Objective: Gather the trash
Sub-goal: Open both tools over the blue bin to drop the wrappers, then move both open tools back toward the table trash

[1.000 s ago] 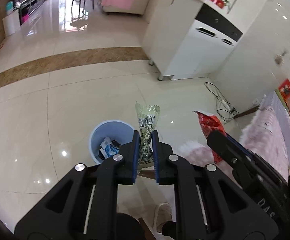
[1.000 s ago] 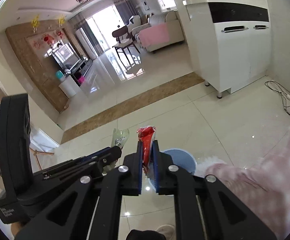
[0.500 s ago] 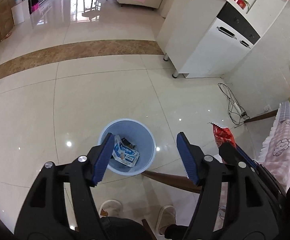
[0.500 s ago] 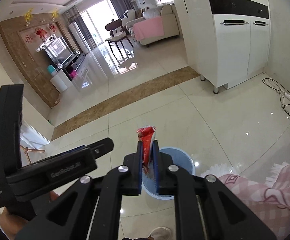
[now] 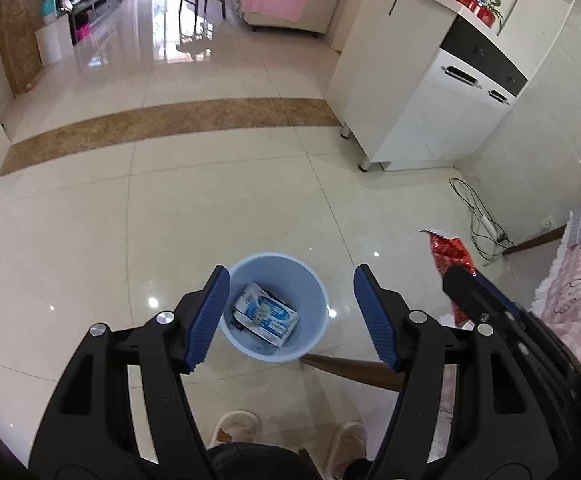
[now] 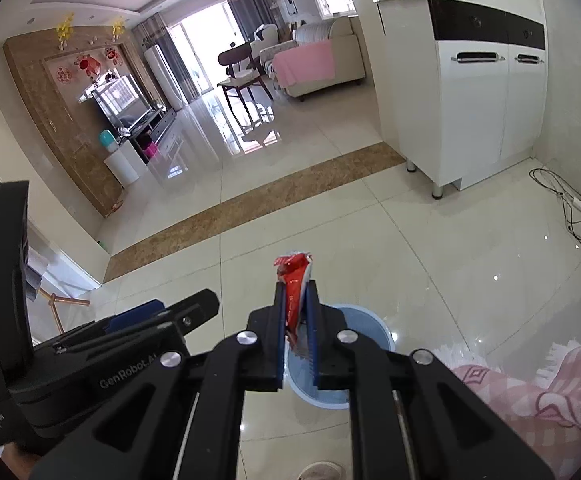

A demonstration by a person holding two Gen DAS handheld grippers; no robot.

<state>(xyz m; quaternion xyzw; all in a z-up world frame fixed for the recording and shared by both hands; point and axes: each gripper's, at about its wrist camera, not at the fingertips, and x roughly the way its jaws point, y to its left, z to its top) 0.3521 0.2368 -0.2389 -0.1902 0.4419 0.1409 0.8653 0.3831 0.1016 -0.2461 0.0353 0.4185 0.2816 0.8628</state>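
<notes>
A light blue bin (image 5: pixel 275 308) stands on the tiled floor, a blue-and-white packet (image 5: pixel 265 314) lying inside it. My left gripper (image 5: pixel 290 312) hangs above the bin, open, nothing between its blue pads. A crumpled red wrapper (image 6: pixel 293 292) sticks up from my right gripper (image 6: pixel 295 304), which is shut on it just over the bin (image 6: pixel 370 328). In the left wrist view the same red wrapper (image 5: pixel 448 254) and the right gripper's black body appear at the right. The left gripper's body (image 6: pixel 130 344) fills the lower left of the right wrist view.
A white cabinet (image 5: pixel 430 92) stands at the back right, with cables (image 5: pixel 476 212) on the floor by the wall. A pink checked cloth (image 6: pixel 530 392) covers furniture at the right. A wooden leg (image 5: pixel 350 368) slants beside the bin. The person's slippers (image 5: pixel 236 424) are at the bottom.
My left gripper let go of the clear printed wrapper and opened wide; that wrapper is no longer in sight. Both grippers moved closer over the bin. The right still holds the red wrapper.
</notes>
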